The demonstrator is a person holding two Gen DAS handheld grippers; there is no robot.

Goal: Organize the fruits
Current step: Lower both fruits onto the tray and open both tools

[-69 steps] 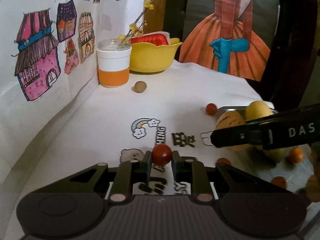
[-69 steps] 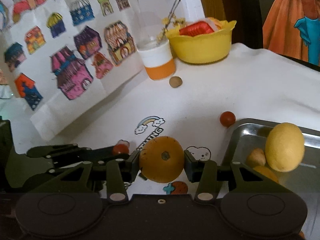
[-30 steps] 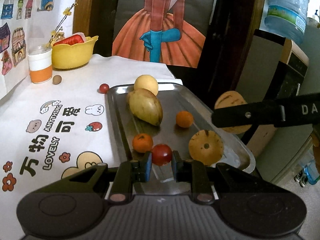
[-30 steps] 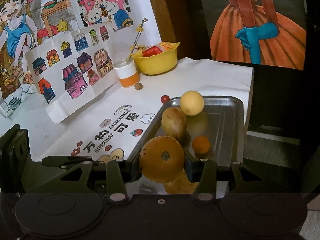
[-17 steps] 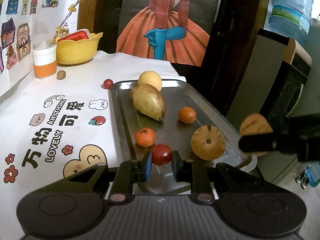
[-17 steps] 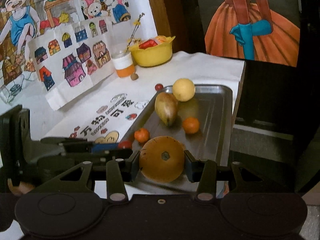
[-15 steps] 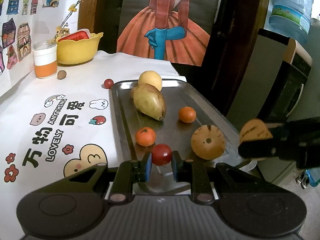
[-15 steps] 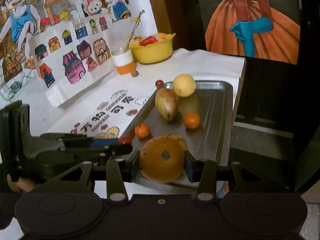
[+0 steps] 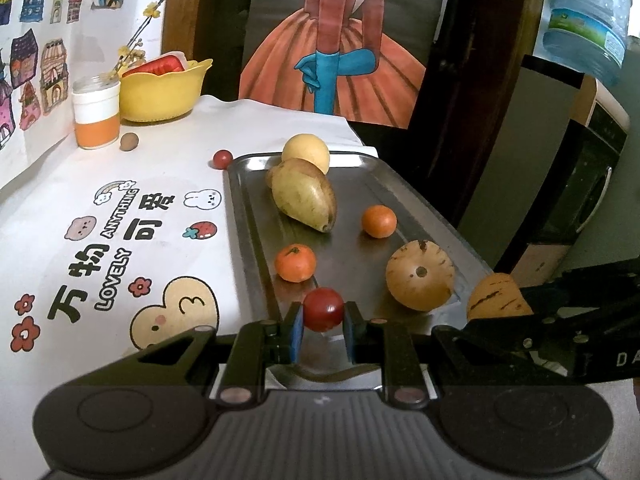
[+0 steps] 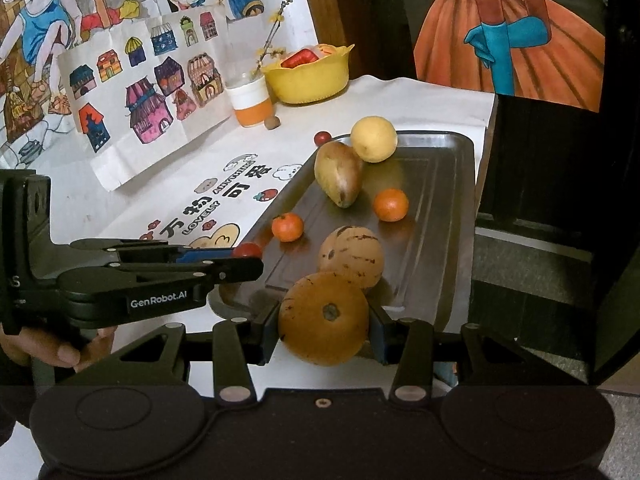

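Tray: metal, on the table's right edge; it holds a yellow fruit, a mango, two tangerines and, and a speckled fruit.
Left gripper: narrow, pinching a cherry tomato just over the tray's near end; in the right wrist view it reaches in from the left with the same tomato at its tips.
Right gripper: closed around a brown-spotted orange fruit, held at the tray's near edge, in front of the speckled fruit.
Done: five fruits look sorted onto the tray.
In hand: two more, both seemingly ready to be set down; neither is released yet.
Left: a second cherry tomato lies on the cloth just beside the tray's far left corner, and a small brown nut-like thing sits near the cup; whether that one counts as fruit I cannot tell.
Bowl: yellow, with red contents, well apart from the tray; probably not part of the job.
Progress: judged well past halfway.
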